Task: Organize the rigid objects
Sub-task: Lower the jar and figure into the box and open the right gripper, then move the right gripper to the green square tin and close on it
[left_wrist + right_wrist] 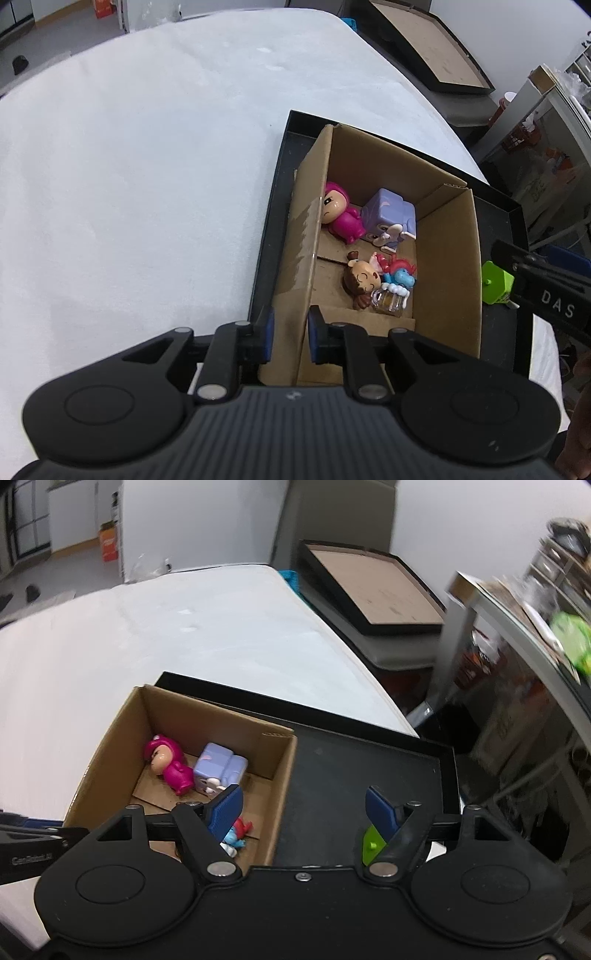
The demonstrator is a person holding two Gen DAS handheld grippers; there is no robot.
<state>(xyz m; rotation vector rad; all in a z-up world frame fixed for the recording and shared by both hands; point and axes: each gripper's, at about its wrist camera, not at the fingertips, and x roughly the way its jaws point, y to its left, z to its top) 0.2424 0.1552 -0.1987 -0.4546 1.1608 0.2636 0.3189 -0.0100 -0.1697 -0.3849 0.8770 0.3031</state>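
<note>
White tabletop [147,166], black tray [513,221], cardboard box [447,258] with figurines. Box wall is clamped by left gripper [290,338]. Right gripper [303,808] is held half open, empty; green toy [371,843] is seen just beside its right finger, on the tray. Toy should be centred between pads before closing.

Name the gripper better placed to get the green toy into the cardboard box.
Right. The right gripper is open beside the green toy on the black tray; the left gripper is clamped on the cardboard box wall.
</note>
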